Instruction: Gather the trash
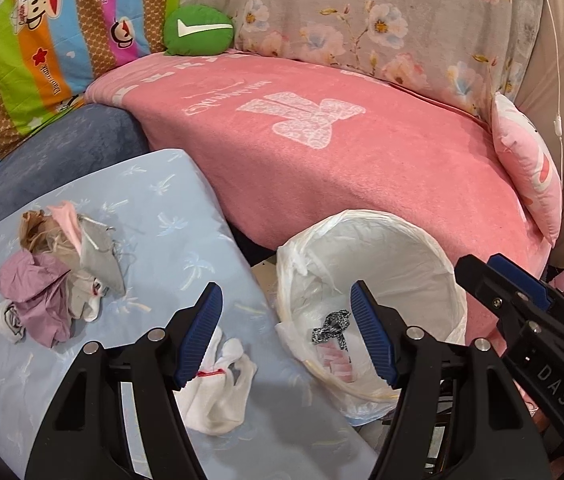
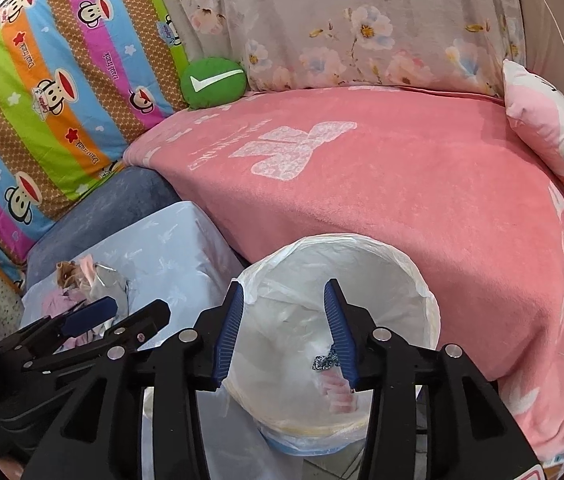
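Readable stuff here: the striped monkey-print fabric (image 2: 54, 92) has "Paul Frank" repeated along its brown dotted bands, plus "Captain" on the little monkeys' hats. The right gripper (image 1: 521, 300) body shows "DAS" in pale letters. The green round cushion (image 1: 198, 29) carries a white check mark. The pink blanket (image 1: 321, 152) has script lettering, upside down and too faint to read.

We see a pink blanket (image 1: 321, 168) at centre, a striped cartoon quilt (image 1: 34, 48) at ten o'clock, floral fabric (image 1: 381, 20) at one.
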